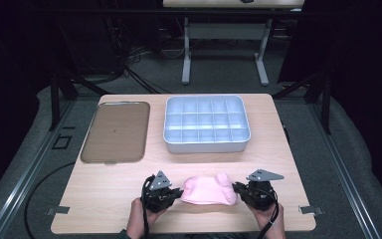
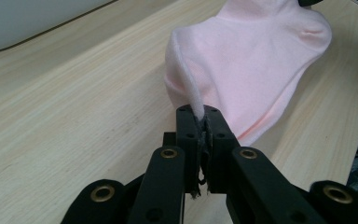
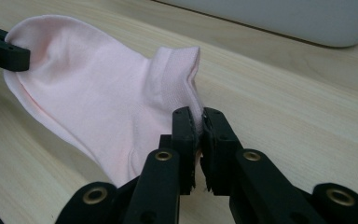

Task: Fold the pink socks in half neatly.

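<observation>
At the near edge of the table (image 1: 104, 209), 2 hands come in from 6 o'clock, each holding a black gripper. The left gripper (image 1: 178, 193) sits at about 7 o'clock of the tabletop and the right gripper (image 1: 237, 188) at about 5 o'clock, with a pink sock (image 1: 208, 189) stretched between them. In the left gripper view, the left gripper (image 2: 203, 112) has its jaws pinched tight on a thin edge of the sock (image 2: 247, 60), the fabric rising from the jaw tips toward 12 o'clock and part of it lifted off the wood. In the right gripper view, the right gripper (image 3: 200, 114) is clamped on the ribbed cuff of the sock (image 3: 88, 88), and the other gripper's black jaws grip the far end at about 10 o'clock of that picture. The sock hangs between the 2 grips, sagging toward the table in the middle; whether it touches the wood there I cannot tell. Farther off, at 12 o'clock from the sock, stands a pale grey tray (image 1: 206, 147) divided into many small compartments. Just beside it, toward 10 o'clock from the sock, lies a flat brown lid (image 1: 115, 132) with rounded corners. Beyond the table's far edge, the white legs of another table (image 1: 185, 50) stand on the dark floor.
</observation>
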The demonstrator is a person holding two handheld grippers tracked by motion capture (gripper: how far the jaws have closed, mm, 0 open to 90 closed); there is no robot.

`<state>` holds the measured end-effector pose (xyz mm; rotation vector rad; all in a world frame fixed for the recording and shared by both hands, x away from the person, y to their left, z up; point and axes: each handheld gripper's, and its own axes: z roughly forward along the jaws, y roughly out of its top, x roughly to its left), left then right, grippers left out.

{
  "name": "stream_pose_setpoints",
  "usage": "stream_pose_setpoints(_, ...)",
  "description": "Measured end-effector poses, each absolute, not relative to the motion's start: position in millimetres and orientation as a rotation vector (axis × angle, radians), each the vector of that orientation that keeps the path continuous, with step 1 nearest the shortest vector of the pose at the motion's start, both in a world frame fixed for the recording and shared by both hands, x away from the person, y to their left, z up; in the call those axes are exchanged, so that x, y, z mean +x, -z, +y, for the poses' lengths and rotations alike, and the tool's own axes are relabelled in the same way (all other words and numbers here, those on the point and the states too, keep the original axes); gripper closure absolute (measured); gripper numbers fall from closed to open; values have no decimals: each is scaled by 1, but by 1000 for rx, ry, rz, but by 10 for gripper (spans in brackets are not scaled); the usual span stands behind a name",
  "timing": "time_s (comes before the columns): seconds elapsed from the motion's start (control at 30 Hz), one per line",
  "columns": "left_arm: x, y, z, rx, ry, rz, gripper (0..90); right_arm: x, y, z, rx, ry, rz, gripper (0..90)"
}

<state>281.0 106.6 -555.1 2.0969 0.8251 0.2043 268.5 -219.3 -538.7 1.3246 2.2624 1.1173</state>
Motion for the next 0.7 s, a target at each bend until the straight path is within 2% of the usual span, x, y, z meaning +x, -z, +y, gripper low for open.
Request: stream_pose_setpoints(0.7,287,577,120,2111,-215,901,854,295,559,-199,1328,-1073,2334,837)
